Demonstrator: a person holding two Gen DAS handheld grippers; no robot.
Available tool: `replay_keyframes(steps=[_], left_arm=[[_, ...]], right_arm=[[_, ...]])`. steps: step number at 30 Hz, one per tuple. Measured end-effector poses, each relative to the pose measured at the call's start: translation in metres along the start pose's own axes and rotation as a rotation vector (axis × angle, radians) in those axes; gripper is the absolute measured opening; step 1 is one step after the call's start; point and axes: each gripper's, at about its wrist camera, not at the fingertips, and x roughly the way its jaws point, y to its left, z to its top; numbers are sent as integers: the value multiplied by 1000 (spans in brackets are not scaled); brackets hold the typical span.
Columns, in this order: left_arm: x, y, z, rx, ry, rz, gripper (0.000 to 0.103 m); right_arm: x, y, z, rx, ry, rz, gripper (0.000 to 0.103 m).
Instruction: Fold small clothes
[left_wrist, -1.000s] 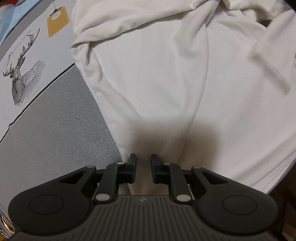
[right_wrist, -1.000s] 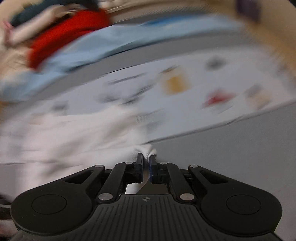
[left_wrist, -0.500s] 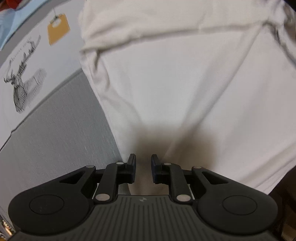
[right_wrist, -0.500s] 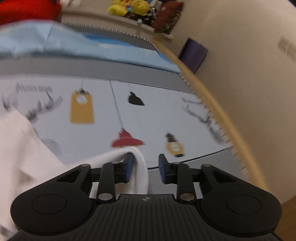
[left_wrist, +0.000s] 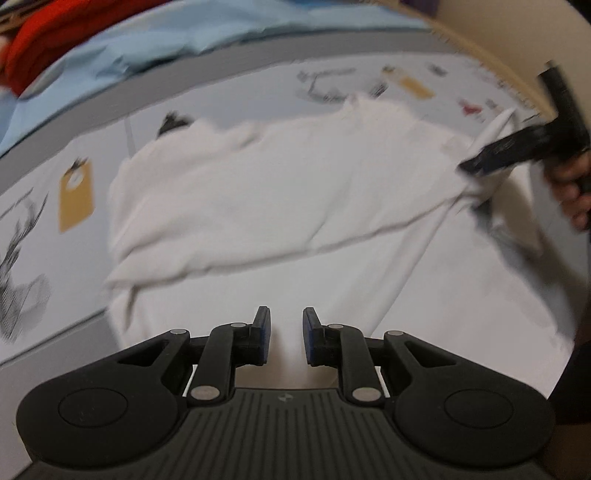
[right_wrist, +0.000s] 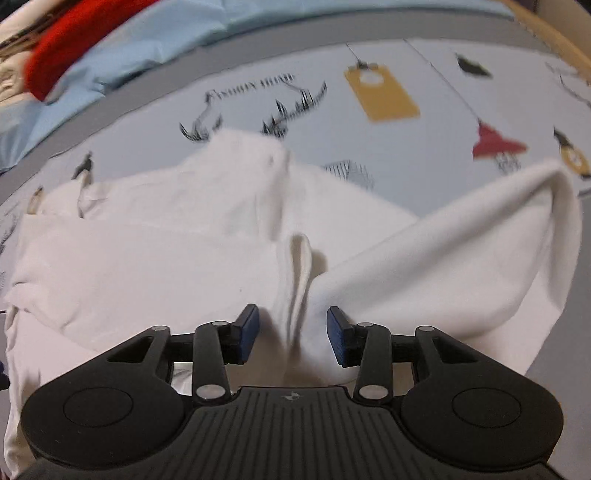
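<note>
Printed sheet (right_wrist: 424, 66) — blue cloth (right_wrist: 155, 40), red garment (right_wrist: 62, 51) beyond

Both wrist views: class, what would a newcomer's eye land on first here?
The rumpled white garment fills the middle of both views, lying on a bed sheet printed with deer and tags. A ridge of its cloth rises between the open fingers of the right gripper. At the far left edge sits a red garment on light blue fabric.

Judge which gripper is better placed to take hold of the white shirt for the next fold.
Probably right. The right gripper is open with a raised fold of the white shirt standing between its pads. The left gripper is also open, but only flat cloth lies ahead of it.
</note>
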Motion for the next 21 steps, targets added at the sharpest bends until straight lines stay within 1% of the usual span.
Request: replay_keyframes(steps=[1, 2, 3, 4, 5, 6, 7, 8, 10, 12, 13, 15, 16, 17, 18, 19, 21], left_arm=[[-2, -7, 5, 2, -24, -17, 20], [-2, -14, 11, 5, -56, -35, 22], [-3, -18, 16, 10, -86, -48, 24], [-5, -25, 21, 21, -128, -66, 30], [-8, -33, 26, 30, -166, -83, 38], [-10, -39, 31, 39, -215, -103, 42], [-12, -46, 37, 43, -263, -118, 49], [-12, -51, 41, 42, -303, -131, 54], [-12, -60, 51, 43, -359, -156, 57], [-11, -65, 59, 35, -408, -158, 57], [-10, -65, 62, 27, -419, -149, 56], [-5, -61, 69, 10, -405, -123, 16], [-2, -55, 73, 1, -380, -101, 6], [0, -45, 76, -18, -363, -71, 5], [1, -33, 78, -39, -347, -41, 5], [2, -17, 79, -64, -324, 0, 5], [3, 26, 78, -127, -275, 94, 5]], right_arm=[[-1, 3, 2, 8, -12, 14, 5], [-6, 7, 7, -1, -35, 29, 4], [-15, 13, 11, -13, -71, 70, 4], [-25, 20, 15, -17, -104, 115, 4], [-37, 28, 18, -18, -142, 172, 3], [-49, 35, 22, -12, -177, 244, 3], [-58, 39, 26, 6, -200, 327, 3], [-65, 45, 29, 31, -214, 428, 3], [-75, 59, 33, 57, -230, 574, 3], [-79, 76, 34, 56, -222, 691, 3], [-78, 84, 34, 55, -208, 729, 3], [-78, 95, 36, 51, -203, 771, 3], [-76, 99, 37, 51, -205, 778, 4], [-75, 103, 39, 48, -211, 763, 5], [-74, 107, 40, 43, -218, 727, 8], [-72, 110, 43, 36, -230, 665, 10], [-68, 113, 40, 19, -235, 558, 22]])
